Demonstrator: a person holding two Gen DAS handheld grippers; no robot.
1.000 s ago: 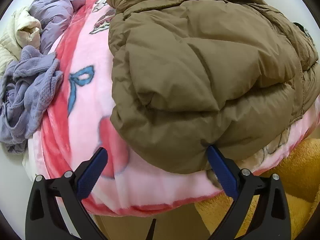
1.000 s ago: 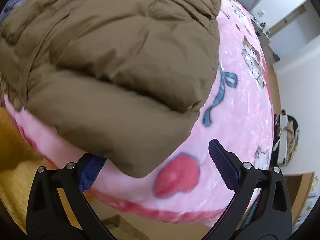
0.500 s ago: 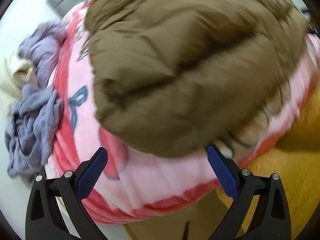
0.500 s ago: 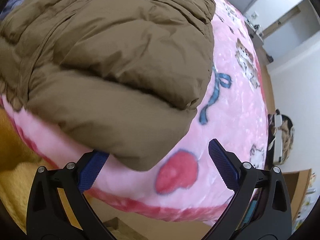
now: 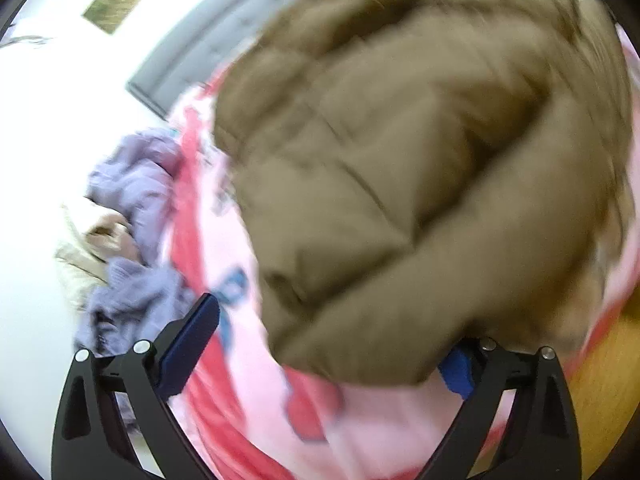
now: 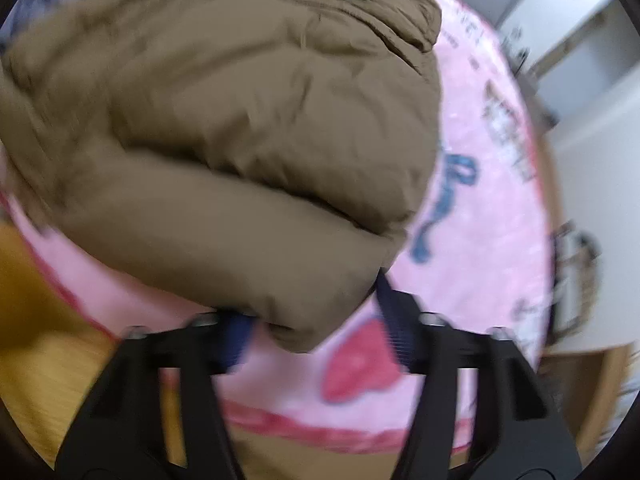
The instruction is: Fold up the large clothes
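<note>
A brown puffer jacket (image 5: 420, 168) lies folded on a pink blanket (image 5: 256, 392); it also shows in the right wrist view (image 6: 240, 128). My left gripper (image 5: 324, 344) is open, with the jacket's near left corner between its fingers; the right finger is partly hidden under the jacket. My right gripper (image 6: 312, 320) has its fingers closer together around the jacket's near right corner, one on each side of the fabric. Both views are blurred.
A heap of lilac and cream clothes (image 5: 132, 248) lies left of the blanket. A yellow cover (image 6: 36, 320) hangs below the blanket's near edge. A grey headboard (image 5: 224, 40) stands at the far end. Furniture (image 6: 576, 248) stands to the right.
Both grippers have moved in onto the jacket's near corners. The right gripper's fingers have narrowed around its corner. The left view has tilted up and blurred.
</note>
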